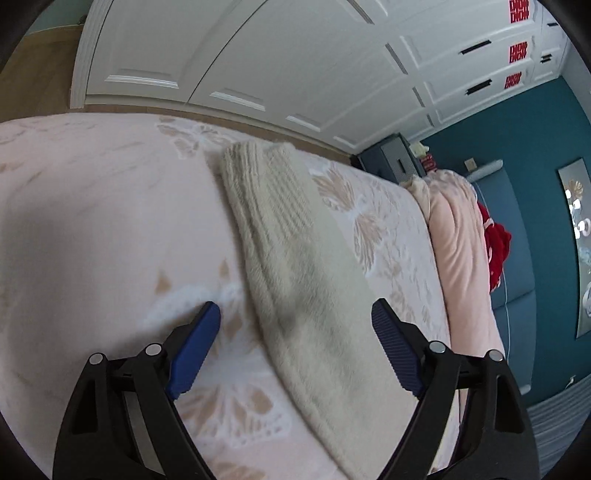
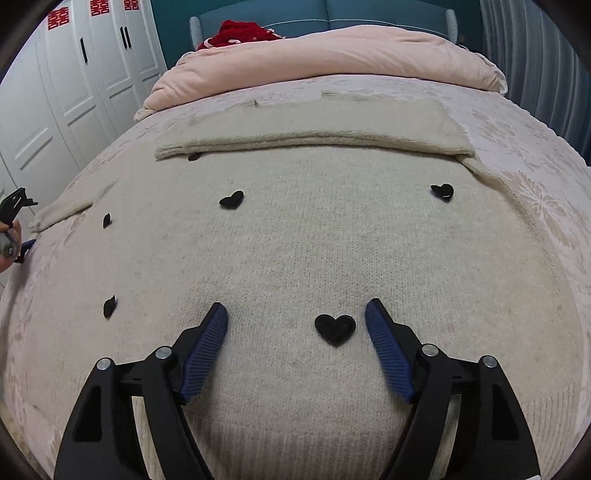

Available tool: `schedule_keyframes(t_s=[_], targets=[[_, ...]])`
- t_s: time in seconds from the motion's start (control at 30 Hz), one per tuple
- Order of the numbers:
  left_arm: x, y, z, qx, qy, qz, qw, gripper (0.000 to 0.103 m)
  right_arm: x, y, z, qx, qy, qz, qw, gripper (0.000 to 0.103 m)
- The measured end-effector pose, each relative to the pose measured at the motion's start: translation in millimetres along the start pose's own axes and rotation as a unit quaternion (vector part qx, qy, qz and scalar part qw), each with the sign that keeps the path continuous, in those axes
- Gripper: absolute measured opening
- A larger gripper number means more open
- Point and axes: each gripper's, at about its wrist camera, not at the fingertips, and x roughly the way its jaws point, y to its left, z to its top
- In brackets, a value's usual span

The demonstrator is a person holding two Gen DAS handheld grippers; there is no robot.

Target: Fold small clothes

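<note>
A cream knit sweater (image 2: 314, 251) lies flat across the pink floral bedspread (image 2: 546, 206), its front dotted with black heart patches (image 2: 335, 328). At the bed's left edge, one sleeve (image 1: 295, 258) runs out over the bedspread (image 1: 92, 221); its ribbed cuff points toward the white wardrobe doors (image 1: 258, 55) beyond that edge. The left gripper (image 1: 295, 321) hangs over this sleeve with its blue pads (image 1: 197, 350) spread wide, released, one on each side of the sleeve and nothing pinched between them. In the right wrist view the same tool shows as a small black shape at the far left (image 2: 16, 221), just beside the cuff. Over the middle of the sweater, toward the foot of the bed, the right gripper (image 2: 295, 314) is likewise released, its ridged blue fingers (image 2: 205, 350) apart above the knit, with one heart patch between them and untouched. The other sleeve (image 2: 314, 142) is folded across the sweater's upper part as a long band, reaching nearly from one side to the other. Behind it, at the head of the bed, a pink duvet (image 2: 332, 55) is bunched up, with a red garment (image 2: 236, 33) against the teal headboard (image 2: 369, 16). Grey curtains (image 2: 535, 55) hang beyond the bed's right edge
</note>
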Motion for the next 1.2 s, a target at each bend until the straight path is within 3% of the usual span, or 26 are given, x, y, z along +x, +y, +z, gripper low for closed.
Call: schedule_keyframes(t_s=[0.03, 0.07, 0.13, 0.2, 0.3, 0.37, 0.5, 0.6, 0.63, 0.67, 0.7, 0.83, 0.97, 1.07, 1.13, 1.2], targets=[[7, -5, 3, 0.010, 0.011, -0.014, 0.9998, 0.035, 0, -1, 0, 0.001, 0.000, 0.002, 1.000, 0.077], [16, -11, 4, 0.020, 0.031, -0.017, 0.9992, 0.008, 1, -1, 0, 0.001, 0.001, 0.004, 1.000, 0.079], [11, -26, 1, 0.037, 0.021, -0.024, 0.9988, 0.009, 2, 0, 0, -0.002, 0.000, 0.004, 1.000, 0.080], [-8, -49, -6, 0.065, 0.005, -0.065, 0.9958, 0.009, 2, 2, -2, -0.006, -0.001, 0.003, 1.000, 0.082], [-43, -112, -36, 0.145, 0.012, -0.137, 0.9798, 0.008, 2, 1, -3, -0.002, -0.004, 0.011, 1.000, 0.083], [-67, -162, -74, 0.194, 0.032, -0.198, 0.9604, 0.008, 2, -1, -4, 0.001, -0.005, 0.017, 1.000, 0.084], [-92, -243, -188, 0.271, 0.118, -0.295, 0.9087, 0.009, 1, -4, -3, 0.009, -0.007, 0.034, 0.999, 0.086], [-82, -264, -292, 0.318, 0.197, -0.299, 0.8776, 0.014, -1, -7, -3, 0.018, -0.009, 0.048, 0.999, 0.087], [-74, -259, -324, 0.328, 0.223, -0.281, 0.8738, 0.029, -1, -8, -3, 0.021, -0.010, 0.051, 0.998, 0.087], [-65, -251, -351, 0.333, 0.246, -0.258, 0.8731, 0.057, -2, -9, -2, 0.024, -0.010, 0.056, 0.998, 0.087], [-57, -237, -372, 0.331, 0.263, -0.229, 0.8766, 0.064, -2, -11, -2, 0.028, -0.010, 0.062, 0.998, 0.087], [-52, -174, -393, 0.296, 0.264, -0.175, 0.9012, 0.064, -12, -23, 12, 0.063, 0.000, 0.086, 0.994, 0.086], [-59, -116, -362, 0.263, 0.229, -0.148, 0.9255, 0.068, -14, -47, 64, 0.123, -0.015, 0.107, 0.987, 0.087], [-61, -88, -337, 0.220, 0.219, -0.161, 0.9367, 0.068, 6, -63, 116, 0.153, -0.021, 0.098, 0.983, 0.087], [-60, -88, -320, 0.188, 0.208, -0.167, 0.9453, 0.068, 26, -68, 147, 0.166, -0.021, 0.092, 0.982, 0.087], [-52, -94, -306, 0.149, 0.209, -0.186, 0.9486, 0.071, 55, -69, 173, 0.174, 0.002, 0.077, 0.982, 0.087]])
